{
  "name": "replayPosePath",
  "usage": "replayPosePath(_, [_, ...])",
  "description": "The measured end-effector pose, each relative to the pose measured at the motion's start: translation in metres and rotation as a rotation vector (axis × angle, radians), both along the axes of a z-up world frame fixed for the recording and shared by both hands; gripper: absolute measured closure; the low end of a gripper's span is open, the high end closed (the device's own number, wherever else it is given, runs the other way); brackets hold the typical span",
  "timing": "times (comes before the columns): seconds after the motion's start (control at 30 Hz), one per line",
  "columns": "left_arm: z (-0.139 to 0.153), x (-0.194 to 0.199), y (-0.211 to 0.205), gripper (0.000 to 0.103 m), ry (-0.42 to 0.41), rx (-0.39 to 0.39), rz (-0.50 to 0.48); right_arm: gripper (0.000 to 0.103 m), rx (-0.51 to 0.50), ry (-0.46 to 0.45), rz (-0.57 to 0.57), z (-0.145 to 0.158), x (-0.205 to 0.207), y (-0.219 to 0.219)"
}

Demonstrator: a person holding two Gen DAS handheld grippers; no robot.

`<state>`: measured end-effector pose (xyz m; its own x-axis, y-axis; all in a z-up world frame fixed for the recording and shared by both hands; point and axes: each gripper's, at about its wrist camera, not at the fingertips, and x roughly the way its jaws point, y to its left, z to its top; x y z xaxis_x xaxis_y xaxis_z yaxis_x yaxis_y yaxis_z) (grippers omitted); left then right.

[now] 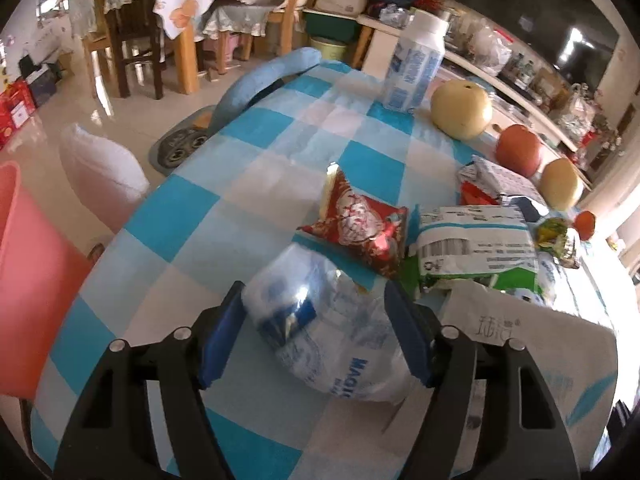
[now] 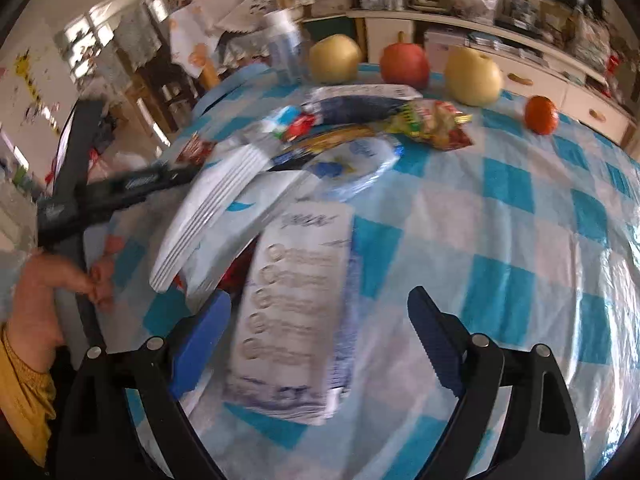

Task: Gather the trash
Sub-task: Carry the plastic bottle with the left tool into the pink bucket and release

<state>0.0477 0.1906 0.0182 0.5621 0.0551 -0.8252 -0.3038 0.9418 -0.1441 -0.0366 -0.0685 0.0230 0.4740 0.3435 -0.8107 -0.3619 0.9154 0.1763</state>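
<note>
Your left gripper (image 1: 314,320) clamps a crumpled bag (image 1: 320,328); your right gripper (image 2: 320,320) gapes wide, empty, over a wrapper (image 2: 296,312) toward 12 o'clock.

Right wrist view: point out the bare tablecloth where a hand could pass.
Bare checked cloth lies right of the flat white packet, below the small orange. In the left view, cloth is free between the red snack wrapper and the milk carton. The wrapper heap is crowded.
</note>
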Motion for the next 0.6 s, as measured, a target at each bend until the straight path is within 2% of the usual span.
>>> replayPosePath(0.07, [0.0,-0.001,0.001,0.043,-0.004,0.018,0.019,0.014,-0.039,-0.006,0.003,-0.005,-0.001,0.01])
replayPosePath(0.13, [0.003,-0.005,0.007,0.059,-0.026,0.007,0.039,0.014,-0.072,0.005,0.003,-0.014,-0.001,0.018])
replayPosePath(0.17, [0.004,-0.007,0.01,0.061,-0.037,-0.005,0.044,0.014,-0.079,0.009,0.002,-0.018,-0.002,0.02])
replayPosePath(0.2, [0.005,-0.009,0.015,0.062,-0.045,-0.034,0.05,0.015,-0.092,0.003,-0.004,-0.021,-0.002,0.021])
replayPosePath(0.3, [0.001,-0.012,0.026,0.062,-0.056,-0.095,0.056,0.026,-0.121,-0.024,-0.031,-0.021,-0.002,0.02])
replayPosePath(0.37, [0.001,-0.015,0.029,0.063,-0.061,-0.105,0.055,0.037,-0.099,-0.018,-0.055,-0.022,0.001,0.015])
replayPosePath(0.6, [0.007,-0.023,0.038,0.063,-0.088,-0.14,0.028,0.038,-0.069,-0.018,-0.114,-0.021,-0.007,-0.001])
